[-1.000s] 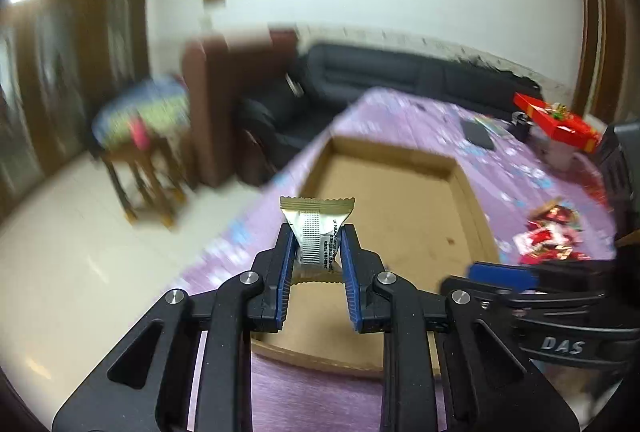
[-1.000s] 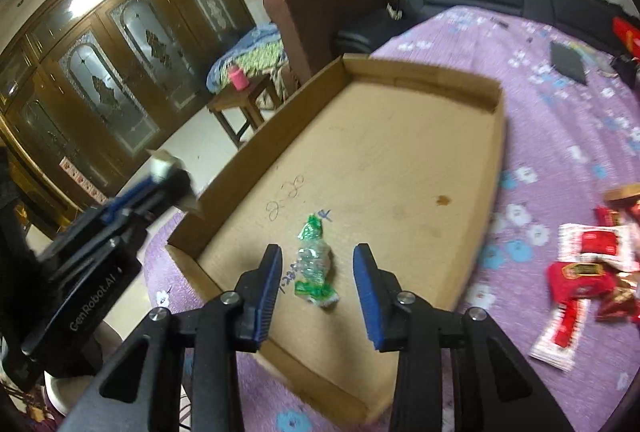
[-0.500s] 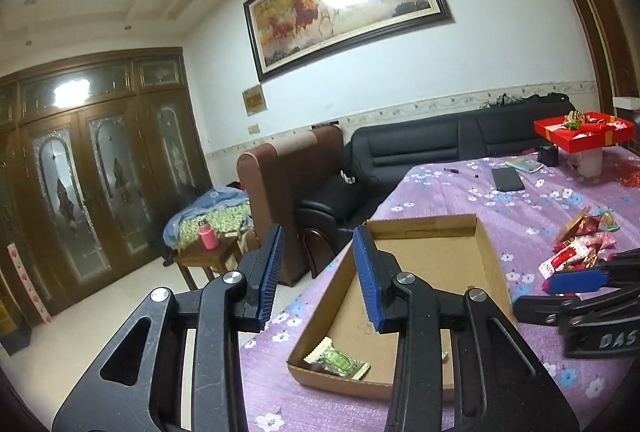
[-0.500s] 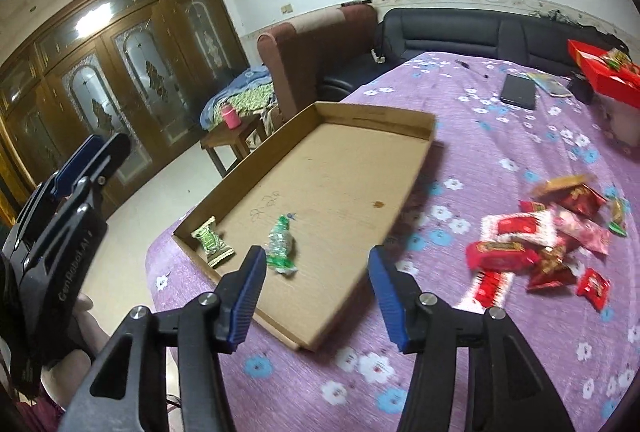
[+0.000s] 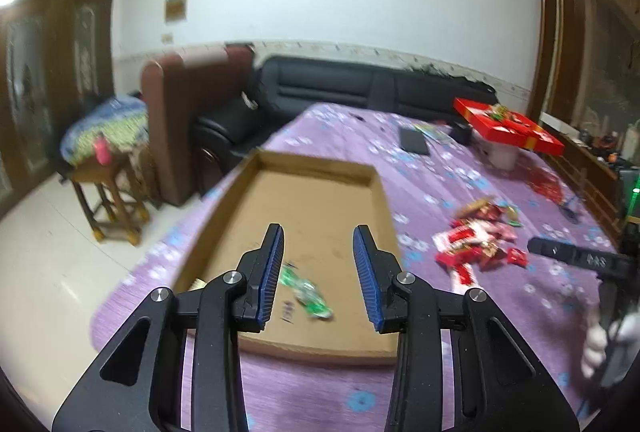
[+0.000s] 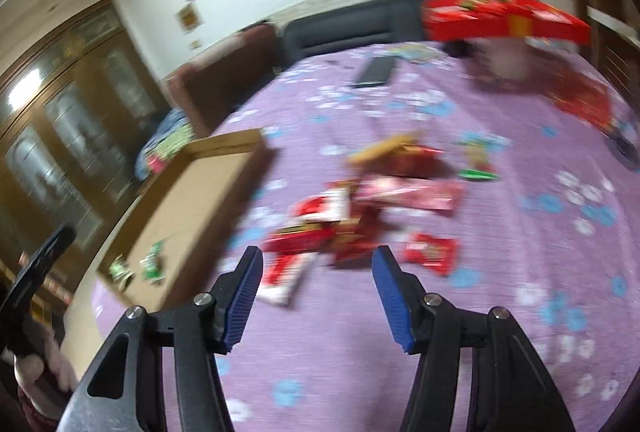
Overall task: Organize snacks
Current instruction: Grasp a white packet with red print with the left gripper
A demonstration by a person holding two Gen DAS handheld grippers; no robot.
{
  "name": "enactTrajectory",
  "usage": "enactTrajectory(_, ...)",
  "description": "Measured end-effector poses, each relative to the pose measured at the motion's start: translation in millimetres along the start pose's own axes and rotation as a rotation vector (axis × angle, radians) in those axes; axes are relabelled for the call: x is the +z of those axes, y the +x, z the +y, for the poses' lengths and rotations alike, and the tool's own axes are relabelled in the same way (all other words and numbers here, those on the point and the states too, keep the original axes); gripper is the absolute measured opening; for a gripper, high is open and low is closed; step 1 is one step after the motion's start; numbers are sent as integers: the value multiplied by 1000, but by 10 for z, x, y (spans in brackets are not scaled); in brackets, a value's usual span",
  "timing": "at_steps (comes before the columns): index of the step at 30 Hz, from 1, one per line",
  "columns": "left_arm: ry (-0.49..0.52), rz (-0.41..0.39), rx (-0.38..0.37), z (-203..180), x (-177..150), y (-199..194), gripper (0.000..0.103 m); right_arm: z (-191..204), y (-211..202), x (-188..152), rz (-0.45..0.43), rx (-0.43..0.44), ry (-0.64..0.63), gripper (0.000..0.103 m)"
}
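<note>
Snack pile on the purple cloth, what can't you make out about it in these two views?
- Snack pile, right wrist view: motion blur smears the wrappers; count and print unreadable.
- Snack pile, left wrist view: too small and overlapping.
- Second green snack, left wrist view: mostly hidden behind the left gripper.

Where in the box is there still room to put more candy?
Most of the cardboard tray floor is bare, from its middle up to the far wall. Only the near corner is taken, by two green candies. On the purple cloth, the red snack pile beside the tray is crowded.
</note>
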State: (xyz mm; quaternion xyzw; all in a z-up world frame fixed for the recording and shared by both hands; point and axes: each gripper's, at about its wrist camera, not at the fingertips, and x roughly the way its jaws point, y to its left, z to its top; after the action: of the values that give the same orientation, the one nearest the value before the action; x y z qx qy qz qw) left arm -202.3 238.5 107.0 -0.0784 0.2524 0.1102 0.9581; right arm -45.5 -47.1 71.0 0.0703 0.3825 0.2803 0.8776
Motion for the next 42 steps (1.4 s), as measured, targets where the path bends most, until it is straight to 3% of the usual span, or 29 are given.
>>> enactTrajectory(5,-21,87,-121,-181,-38,138,36,-291,75,92,18,-32,51,60)
enactTrajectory(15,9,234,-287,-631,-134,374,36,-47,727,227,111,-44,-40,59)
enactTrajectory(18,43,266,-307,-800,-164,425,36,-47,914,196,154,-80,-54,32)
enactTrajectory(20,82,284,-315,-931,-173,483,36,-115,883,152,149,-65,-36,30)
enactTrajectory(24,149,335,-312,-1220,-214,721,36,-252,680,122,100,-72,-7,26)
enactTrajectory(29,188,394,-279,-1480,-250,1092,36,-503,573,103,86,-9,75,26)
enactTrajectory(37,261,446,-217,-1743,-300,1531,36,-481,438,173,38,-14,86,26)
enactTrajectory(42,364,419,-155,-1888,-417,1601,38,-471,442,168,37,-26,80,26)
